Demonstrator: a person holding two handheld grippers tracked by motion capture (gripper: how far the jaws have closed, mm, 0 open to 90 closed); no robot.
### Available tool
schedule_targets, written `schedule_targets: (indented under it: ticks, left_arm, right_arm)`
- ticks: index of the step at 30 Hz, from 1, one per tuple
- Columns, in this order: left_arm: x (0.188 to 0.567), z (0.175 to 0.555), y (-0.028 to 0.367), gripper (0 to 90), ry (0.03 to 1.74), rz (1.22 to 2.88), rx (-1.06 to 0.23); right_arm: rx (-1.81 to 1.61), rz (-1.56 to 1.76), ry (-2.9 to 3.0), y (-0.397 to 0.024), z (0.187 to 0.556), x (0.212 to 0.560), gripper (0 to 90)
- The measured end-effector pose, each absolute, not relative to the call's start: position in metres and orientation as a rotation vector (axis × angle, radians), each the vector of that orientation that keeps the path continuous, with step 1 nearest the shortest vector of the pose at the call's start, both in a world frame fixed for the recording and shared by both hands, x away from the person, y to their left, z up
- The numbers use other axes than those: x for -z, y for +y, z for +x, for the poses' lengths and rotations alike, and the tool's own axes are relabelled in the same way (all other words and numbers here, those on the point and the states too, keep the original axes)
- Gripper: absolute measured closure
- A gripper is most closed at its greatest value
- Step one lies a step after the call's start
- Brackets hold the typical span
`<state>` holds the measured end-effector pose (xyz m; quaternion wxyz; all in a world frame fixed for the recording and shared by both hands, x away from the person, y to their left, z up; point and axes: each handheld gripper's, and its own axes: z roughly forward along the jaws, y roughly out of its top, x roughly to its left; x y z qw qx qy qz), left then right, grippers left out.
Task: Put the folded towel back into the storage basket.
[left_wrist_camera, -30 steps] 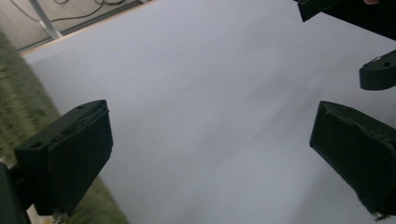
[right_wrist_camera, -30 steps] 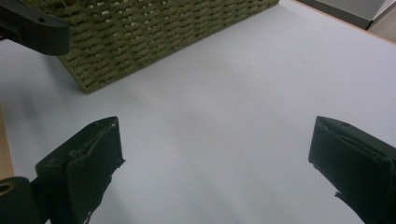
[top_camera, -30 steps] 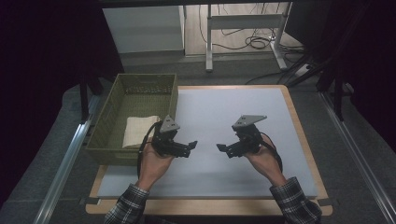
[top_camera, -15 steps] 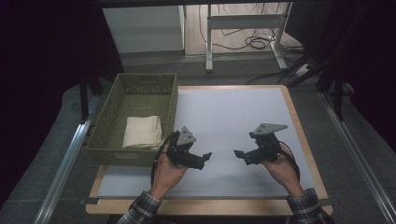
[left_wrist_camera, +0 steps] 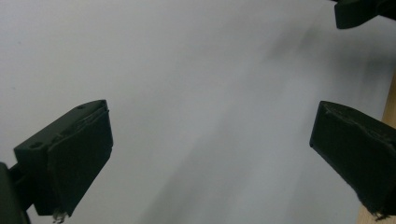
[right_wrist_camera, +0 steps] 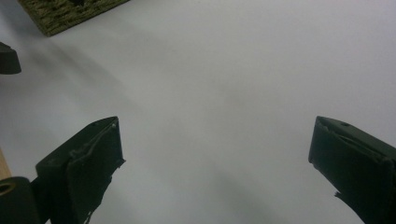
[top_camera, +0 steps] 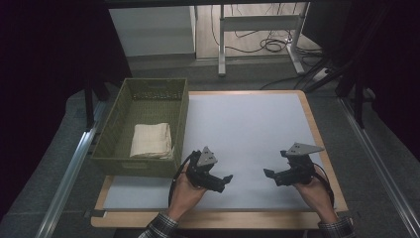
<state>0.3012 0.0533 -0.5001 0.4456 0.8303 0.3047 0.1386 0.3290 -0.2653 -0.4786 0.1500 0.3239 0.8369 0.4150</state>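
Observation:
A folded cream cloth (top_camera: 151,140) lies in the near end of an olive woven basket (top_camera: 115,138) at the table's left. My left gripper (top_camera: 225,181) is held low over the white sheet (top_camera: 247,129) near the front edge, right of the basket, jaws wide apart with nothing between them (left_wrist_camera: 219,158). My right gripper (top_camera: 270,174) hovers over the sheet's front right, pointing left toward the other one, also open and empty (right_wrist_camera: 215,154). In each gripper view a black tip of the other gripper shows at a corner.
The white sheet covers a wooden-edged table (top_camera: 317,129). The basket's corner (right_wrist_camera: 65,14) shows at the top left of the right gripper view. Metal rails (top_camera: 69,173) run along both sides of the table, and a desk frame with cables (top_camera: 257,29) stands beyond.
Both hands have drawn back toward the front edge of the table and spread apart. The left gripper has moved away from the basket. Both stay open and empty.

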Motion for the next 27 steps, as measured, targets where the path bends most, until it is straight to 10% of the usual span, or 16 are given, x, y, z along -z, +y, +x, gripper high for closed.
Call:
schedule_targets:
  ticks: [27]
  left_arm:
    - [0.546, 0.297, 0.055, 0.0, 0.828, 2.243, -0.294]
  right_arm:
    - [-0.988, 0.943, 2.475, -0.271, 0.315, 0.532, 2.8]
